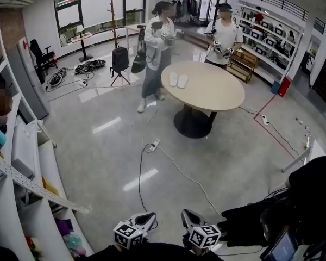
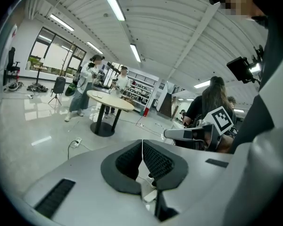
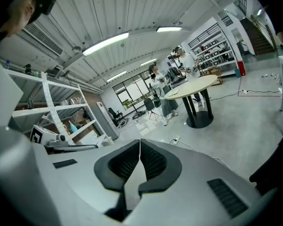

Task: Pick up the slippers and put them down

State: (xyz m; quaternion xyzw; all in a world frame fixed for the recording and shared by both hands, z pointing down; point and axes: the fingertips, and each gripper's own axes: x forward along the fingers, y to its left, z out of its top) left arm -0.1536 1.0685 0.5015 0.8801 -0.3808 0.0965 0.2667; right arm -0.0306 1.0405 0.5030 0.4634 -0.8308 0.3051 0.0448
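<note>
Two white slippers lie side by side on the far left part of a round beige table across the room. My left gripper and right gripper show at the bottom edge of the head view, far from the table and pointing toward it. In the left gripper view my left gripper is shut with nothing between its pads, and the table is small in the distance. In the right gripper view my right gripper is also shut and empty, with the table ahead.
Two people stand behind the table. A power strip and its cable cross the floor between me and the table. White shelves line the left; a person in black is close on my right.
</note>
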